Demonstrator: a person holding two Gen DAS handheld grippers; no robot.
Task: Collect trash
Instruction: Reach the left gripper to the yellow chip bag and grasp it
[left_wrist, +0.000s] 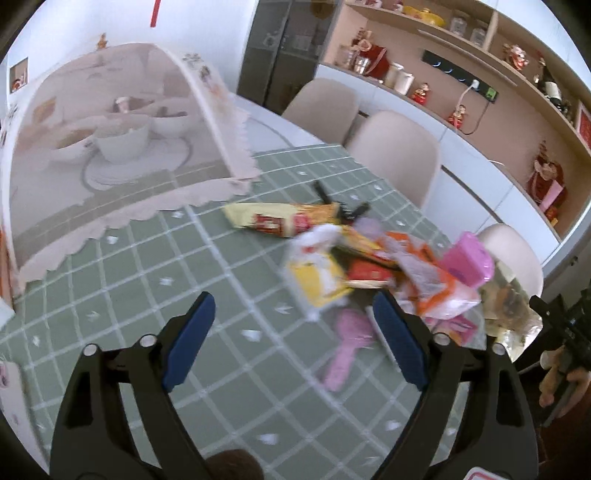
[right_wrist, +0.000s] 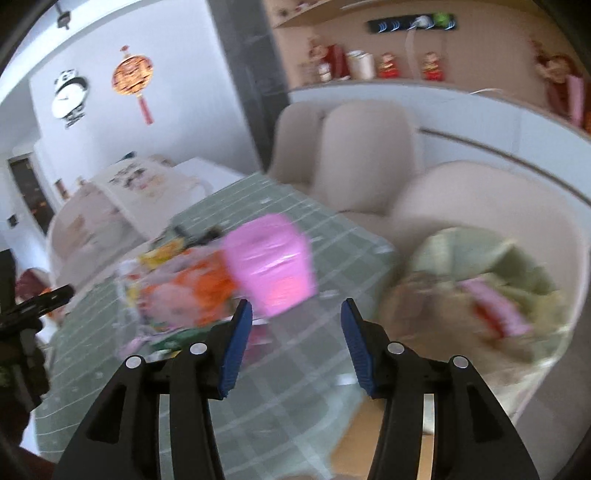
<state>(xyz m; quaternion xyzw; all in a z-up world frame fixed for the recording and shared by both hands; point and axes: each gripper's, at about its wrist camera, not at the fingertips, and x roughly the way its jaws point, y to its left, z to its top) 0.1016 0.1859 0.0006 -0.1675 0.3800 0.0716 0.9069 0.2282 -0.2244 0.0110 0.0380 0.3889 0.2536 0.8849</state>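
Observation:
A heap of trash lies on the green checked tablecloth: a yellow snack wrapper, orange and white wrappers, a pink packet and a small pink brush. My left gripper is open and empty above the cloth, just short of the heap. My right gripper is open and empty, near the pink packet and the orange wrappers. A clear bag with trash in it hangs at the table's right edge. It also shows in the left wrist view.
A mesh food cover over white bowls stands at the back left of the table. Beige chairs line the far side, and one is behind the bag. A counter with figurines runs behind them.

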